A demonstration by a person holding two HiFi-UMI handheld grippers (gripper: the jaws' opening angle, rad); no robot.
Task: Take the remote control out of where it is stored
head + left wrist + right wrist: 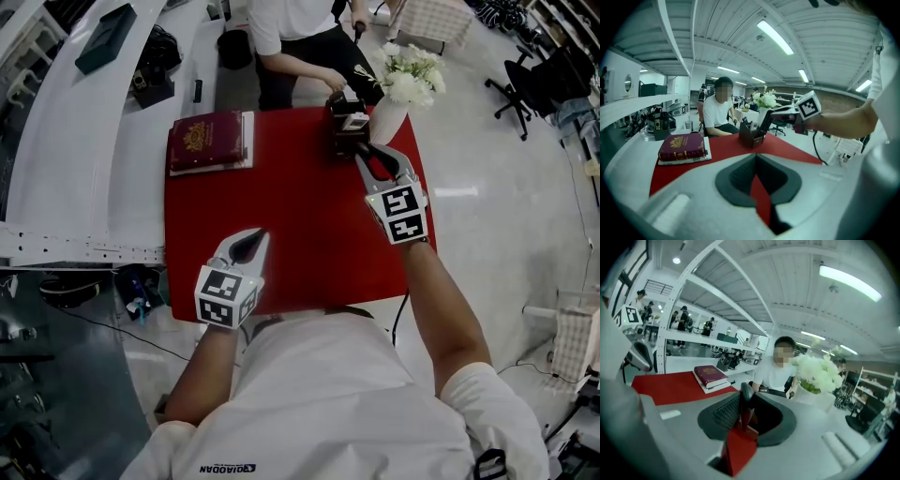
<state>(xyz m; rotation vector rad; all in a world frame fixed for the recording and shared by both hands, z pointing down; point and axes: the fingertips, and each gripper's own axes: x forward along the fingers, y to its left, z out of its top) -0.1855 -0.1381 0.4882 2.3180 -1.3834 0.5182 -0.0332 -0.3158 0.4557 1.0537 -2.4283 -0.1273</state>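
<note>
The person wears a white short-sleeved T-shirt with small dark lettering near six o'clock. The left tongs, at eight o'clock, and the right tongs, at one o'clock, are pale grey with dark-lined jaws. Each carries a cube of black-and-white square markers.

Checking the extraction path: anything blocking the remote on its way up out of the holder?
Nothing visible does. The right gripper has its jaws closed on the remote control, which is tilted with its lower end at the dark holder. The space above is open. The flower vase stands beside the holder, off the upward path.
</note>
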